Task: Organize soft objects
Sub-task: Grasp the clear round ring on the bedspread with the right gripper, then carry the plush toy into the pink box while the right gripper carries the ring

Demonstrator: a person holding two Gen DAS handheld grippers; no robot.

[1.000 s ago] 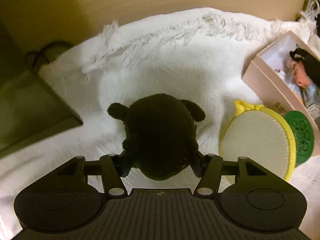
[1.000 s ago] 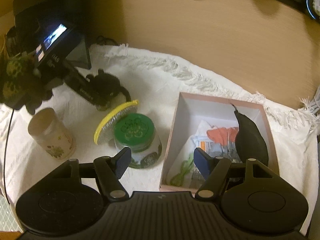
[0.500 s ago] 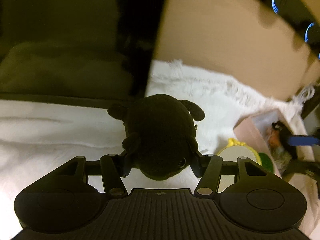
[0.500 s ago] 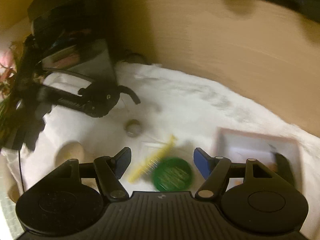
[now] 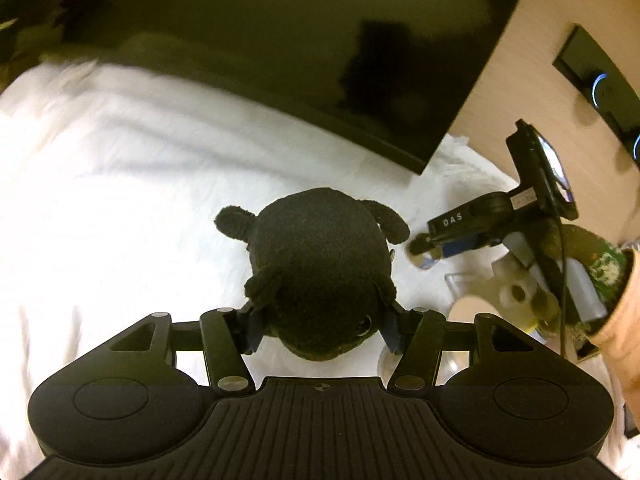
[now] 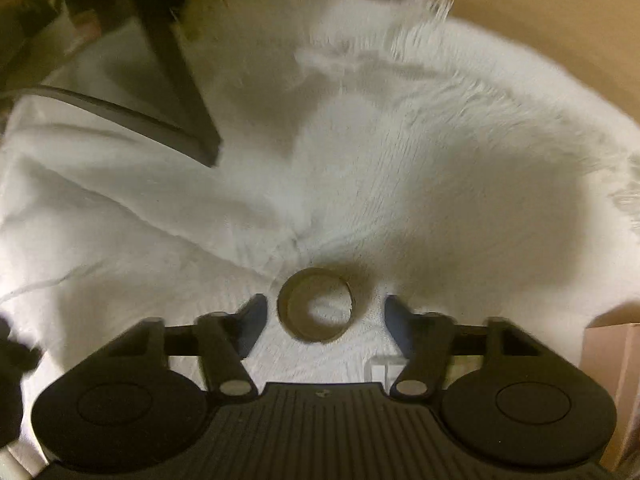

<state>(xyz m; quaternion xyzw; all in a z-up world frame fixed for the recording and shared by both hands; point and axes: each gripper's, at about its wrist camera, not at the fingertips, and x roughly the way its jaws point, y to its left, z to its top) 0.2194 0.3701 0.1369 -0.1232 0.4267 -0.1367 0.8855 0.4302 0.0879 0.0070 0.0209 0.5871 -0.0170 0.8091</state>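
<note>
Gripping the black plush toy (image 5: 320, 272) at mid-frame of its own view, the left gripper (image 5: 320, 330) has both blue pads pressed into the toy's lower sides, so its jaws stand wide around a held thing. The toy's 2 rounded ears stick out at its top left and top right, and it hangs above the white fringed cloth (image 5: 120, 184) that fills the left half of that frame. A dark flat panel (image 5: 280, 48) crosses the upper part. At the right edge, the right gripper (image 5: 434, 256) shows from the side, its body marked with pale letters and a lit screen mounted behind it; a hand in a green patterned glove (image 5: 600, 268) with an orange sleeve carries it.

From the right wrist view, the right gripper (image 6: 324, 316) points steeply down at the cloth (image 6: 400, 160). Its jaws have just been closing, yet they stand apart, with a gap on each side of the brown cardboard ring (image 6: 316, 306) that sits upright on the cloth between the 2 fingertips; neither pad touches it. A dark slanted bar (image 6: 176, 80) crosses the upper left, and the corner of a pink box (image 6: 612, 352) shows at the lower right edge.
</note>
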